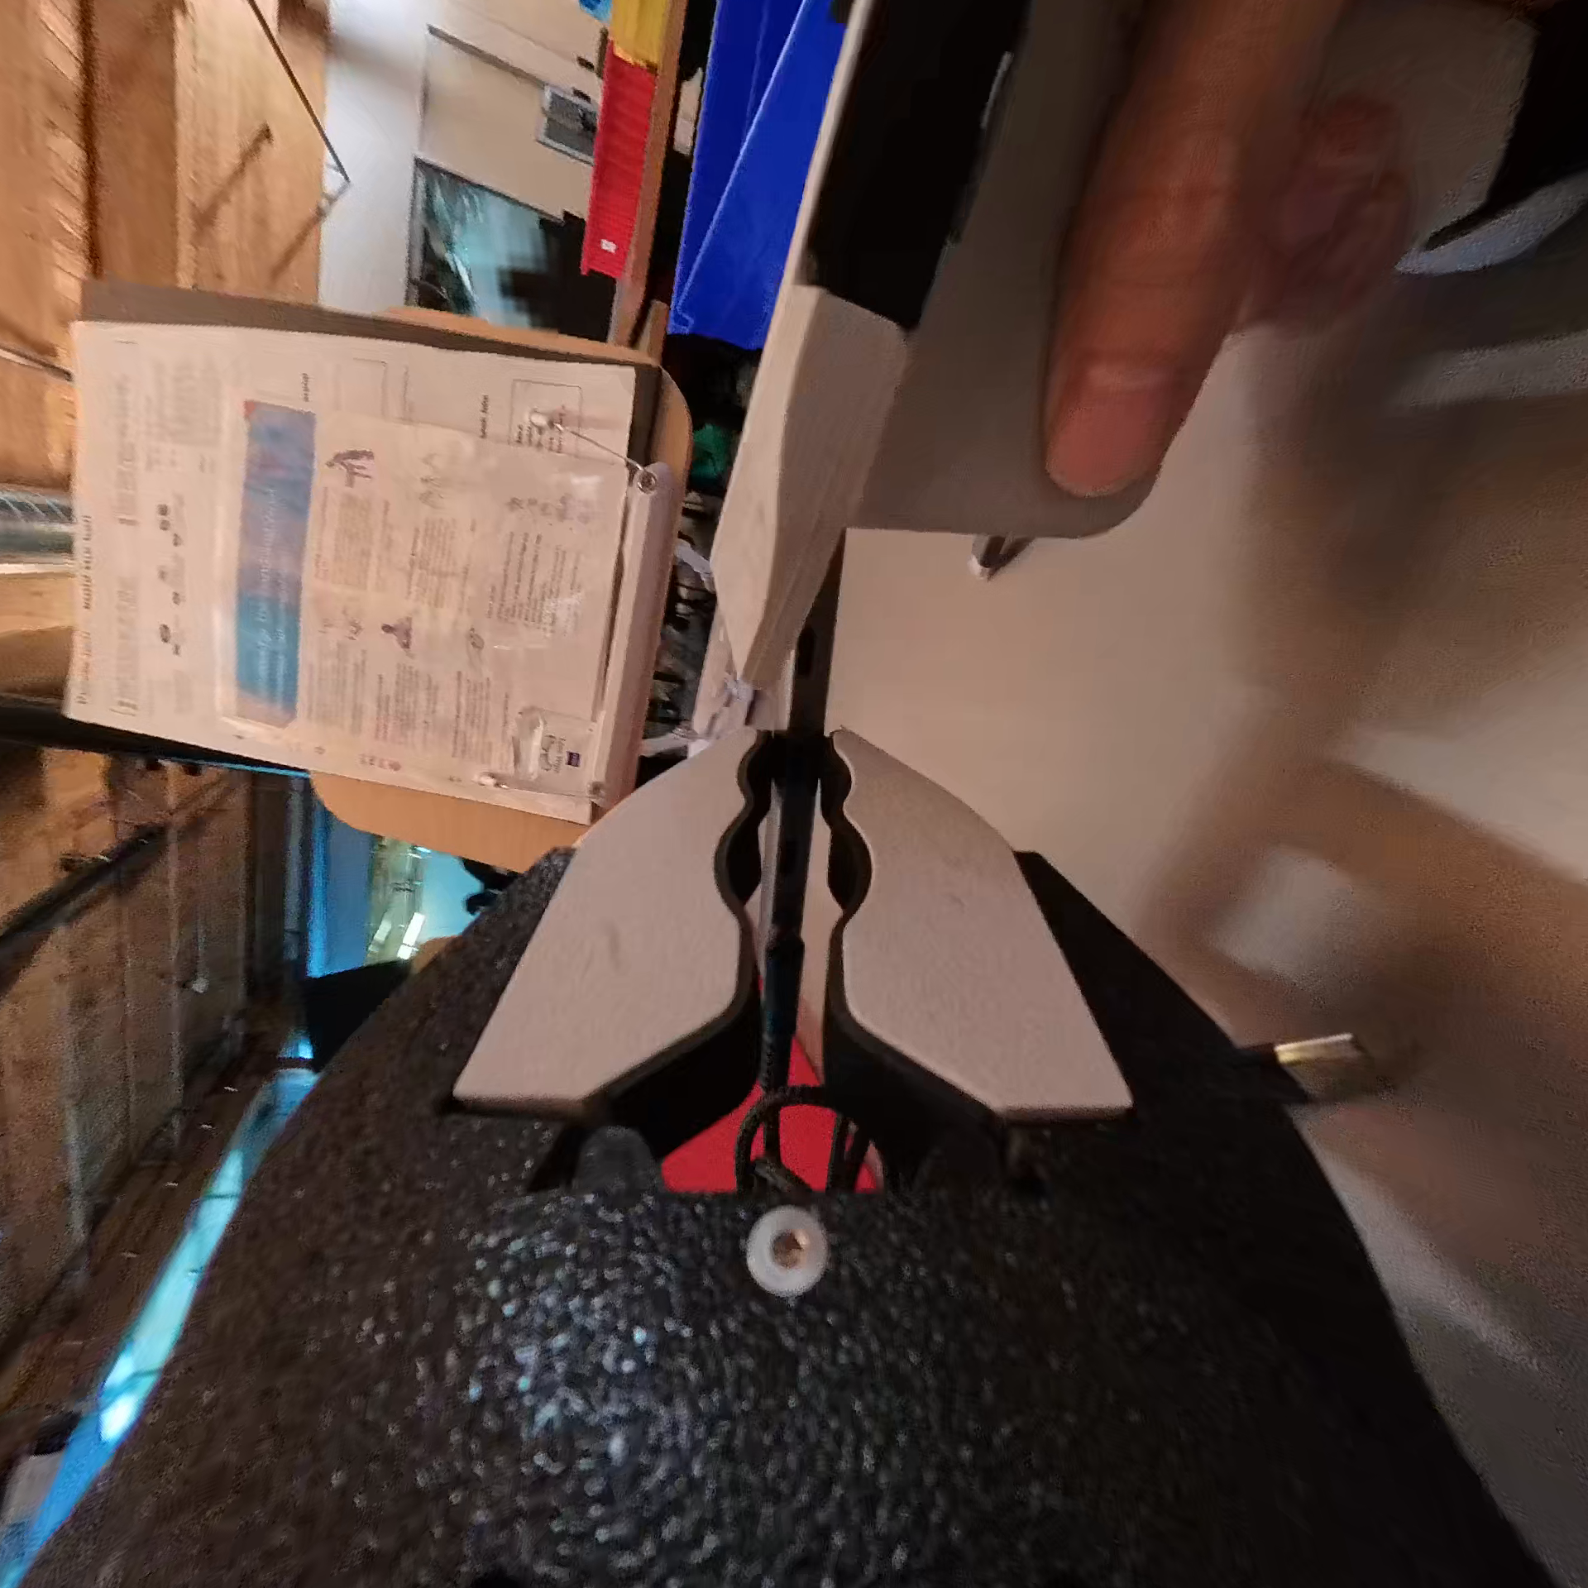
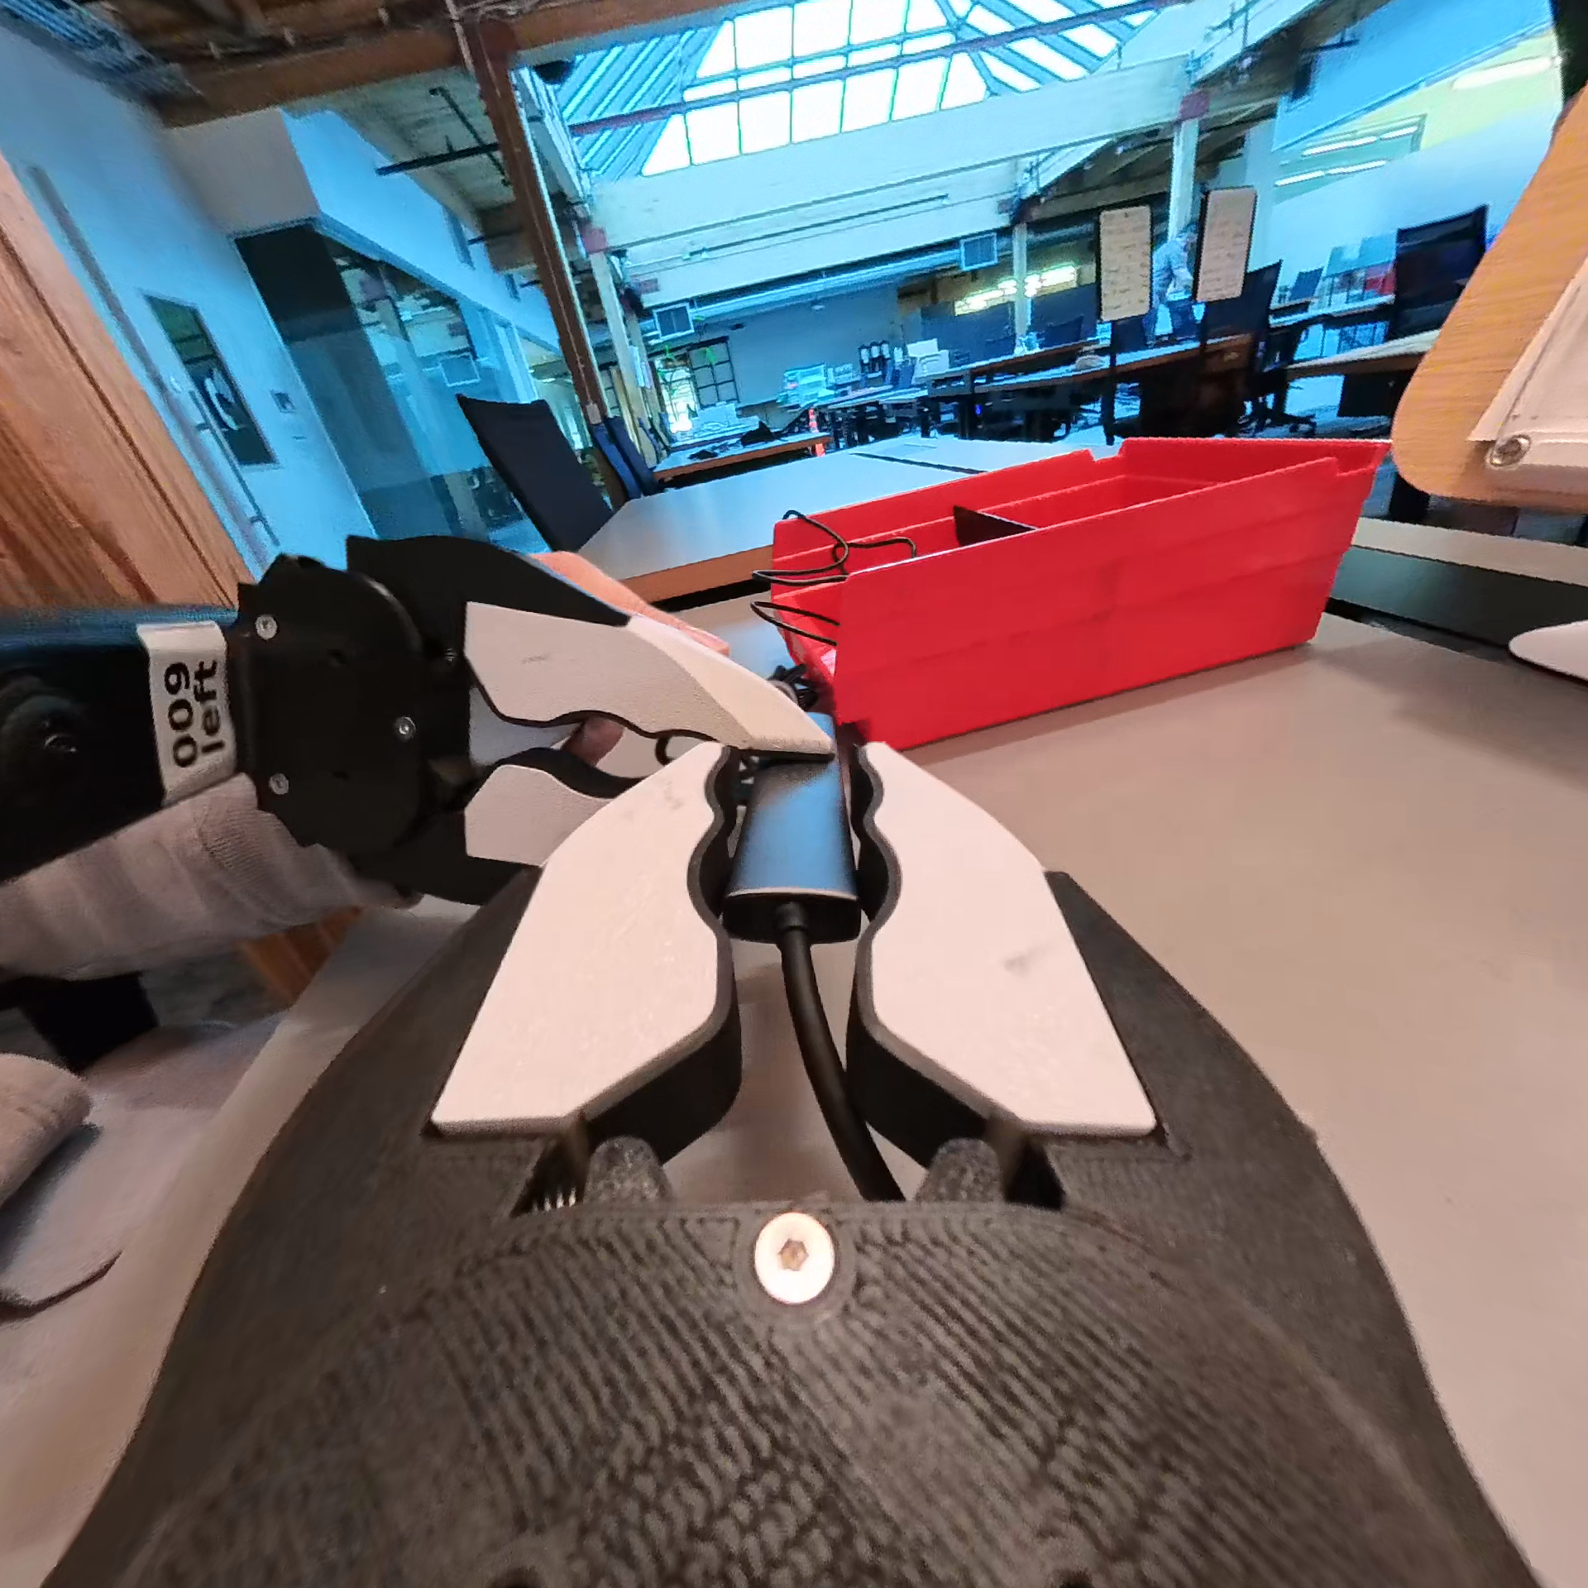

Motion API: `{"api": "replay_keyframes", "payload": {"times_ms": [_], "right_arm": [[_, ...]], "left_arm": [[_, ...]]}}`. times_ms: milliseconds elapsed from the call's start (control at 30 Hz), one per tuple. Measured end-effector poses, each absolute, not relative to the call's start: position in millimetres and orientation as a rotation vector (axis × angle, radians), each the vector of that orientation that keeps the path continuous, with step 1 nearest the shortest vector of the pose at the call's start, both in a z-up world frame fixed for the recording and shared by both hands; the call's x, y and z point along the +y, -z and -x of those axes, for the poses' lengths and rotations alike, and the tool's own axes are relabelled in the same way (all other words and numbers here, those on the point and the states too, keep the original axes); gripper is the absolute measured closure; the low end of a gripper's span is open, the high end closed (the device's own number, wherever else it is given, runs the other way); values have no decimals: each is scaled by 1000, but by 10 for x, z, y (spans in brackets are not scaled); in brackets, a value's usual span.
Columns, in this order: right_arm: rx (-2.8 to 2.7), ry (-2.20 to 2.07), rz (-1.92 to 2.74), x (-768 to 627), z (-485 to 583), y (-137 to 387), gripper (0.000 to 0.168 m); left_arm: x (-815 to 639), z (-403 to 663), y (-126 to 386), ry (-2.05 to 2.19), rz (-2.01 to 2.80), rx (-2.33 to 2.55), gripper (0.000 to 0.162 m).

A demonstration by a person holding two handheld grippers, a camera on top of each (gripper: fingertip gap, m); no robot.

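1. Our right gripper [image 2: 790, 773] pinches a dark grey cable adapter [image 2: 795, 846] by its rigid body, above the grey worktop [image 2: 1203, 859] near the red bin [image 2: 1074, 619].
2. Our left gripper [image 1: 792, 756] has its fingers pressed onto a thin black cable [image 1: 786, 859].
3. The adapter looks light, stiff and smooth; the cable limp. We judge the body the surest hold.
4. The two grippers' tips meet, hiding the joint; the left wrist view is blurred.

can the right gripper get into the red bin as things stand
Probably not to pick anything up: the right gripper is already shut on a dark adapter, and the left gripper sits just ahead of it. The red bin itself is open-topped.
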State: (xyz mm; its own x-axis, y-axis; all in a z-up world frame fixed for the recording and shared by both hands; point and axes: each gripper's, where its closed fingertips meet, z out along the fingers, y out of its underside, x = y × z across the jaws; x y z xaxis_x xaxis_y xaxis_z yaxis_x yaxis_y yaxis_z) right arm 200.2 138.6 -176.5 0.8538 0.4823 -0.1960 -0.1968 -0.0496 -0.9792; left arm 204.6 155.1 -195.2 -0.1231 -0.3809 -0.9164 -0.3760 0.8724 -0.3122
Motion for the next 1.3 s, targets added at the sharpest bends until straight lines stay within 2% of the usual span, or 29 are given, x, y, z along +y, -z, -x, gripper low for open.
{"api": "replay_keyframes", "payload": {"times_ms": [33,167,333,500,900,933,1067,1233,1300], "right_arm": [[-217,-563,1524,1373,-2011,1762,143],[-124,-490,1524,1289,-2122,1757,126],[-116,-426,1595,1138,-2133,1831,117],[-73,-424,1572,972,-2115,1781,144],[119,-54,1498,548,-2430,1731,145],[124,-40,1492,547,-2444,1725,145],[166,-21,1449,503,-2513,1684,145],[143,-44,1473,539,-2480,1707,145],[142,-77,1474,546,-2480,1709,145]], "left_arm": [[1540,-2048,1938,-14,548,1719,152],[1506,-2050,1881,-123,421,1680,153],[1455,-2071,1787,-127,332,1624,153],[1333,-2192,1791,-87,238,1615,153],[926,-2561,1784,-16,132,1617,153],[923,-2578,1795,7,166,1626,152],[903,-2462,1676,234,335,1651,131],[1677,-1956,1102,446,687,1552,137],[2252,-1701,1067,426,902,1578,137]]}}
